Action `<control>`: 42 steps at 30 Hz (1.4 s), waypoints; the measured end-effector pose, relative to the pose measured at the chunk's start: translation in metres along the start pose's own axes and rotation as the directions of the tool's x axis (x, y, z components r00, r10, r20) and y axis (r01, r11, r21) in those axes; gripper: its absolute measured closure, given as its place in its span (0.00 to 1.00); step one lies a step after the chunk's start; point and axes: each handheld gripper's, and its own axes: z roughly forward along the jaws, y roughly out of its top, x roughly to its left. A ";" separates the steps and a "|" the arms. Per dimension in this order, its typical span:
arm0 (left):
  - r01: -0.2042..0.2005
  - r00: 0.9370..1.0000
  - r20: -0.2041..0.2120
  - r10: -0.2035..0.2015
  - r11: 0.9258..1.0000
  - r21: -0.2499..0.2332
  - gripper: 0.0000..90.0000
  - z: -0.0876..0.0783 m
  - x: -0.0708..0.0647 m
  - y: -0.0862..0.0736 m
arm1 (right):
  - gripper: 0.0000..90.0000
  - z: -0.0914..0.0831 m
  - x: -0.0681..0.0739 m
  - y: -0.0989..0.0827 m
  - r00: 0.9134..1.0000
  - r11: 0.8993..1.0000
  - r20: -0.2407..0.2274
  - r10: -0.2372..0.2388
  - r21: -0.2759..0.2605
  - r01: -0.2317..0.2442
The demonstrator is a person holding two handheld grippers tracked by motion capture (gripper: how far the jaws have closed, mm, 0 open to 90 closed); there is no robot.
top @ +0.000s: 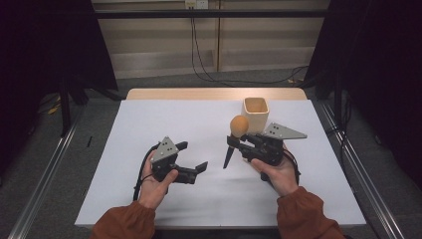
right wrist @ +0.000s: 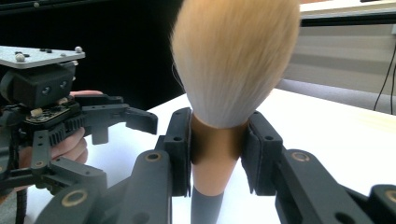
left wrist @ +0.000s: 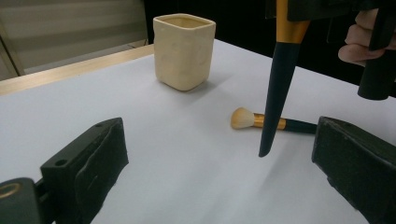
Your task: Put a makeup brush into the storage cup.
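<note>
A large makeup brush (top: 239,126) with a tan head, gold collar and dark handle stands upright, bristles up, handle tip just above the white table (top: 144,124). My right gripper (top: 240,144) is shut on its gold collar, seen close in the right gripper view (right wrist: 218,154) with the brush head (right wrist: 233,60) above the pads. My left gripper (top: 191,156) sits to the left of the brush, jaws wide with nothing between them (left wrist: 222,165). In the left gripper view a small brush (left wrist: 261,122) lies flat on the table behind the hanging handle (left wrist: 278,93).
A cream square cup (top: 256,113) stands upright at the back right of the table, also in the left gripper view (left wrist: 183,49). Metal rails run along both sides of the table, and cables lie on the floor beyond it.
</note>
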 end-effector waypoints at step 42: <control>0.072 0.978 -0.190 -0.087 0.994 -0.083 0.03 -0.105 0.033 -0.047 | 0.74 -0.024 -0.051 0.063 0.982 0.997 0.180 -0.053 -0.045 0.062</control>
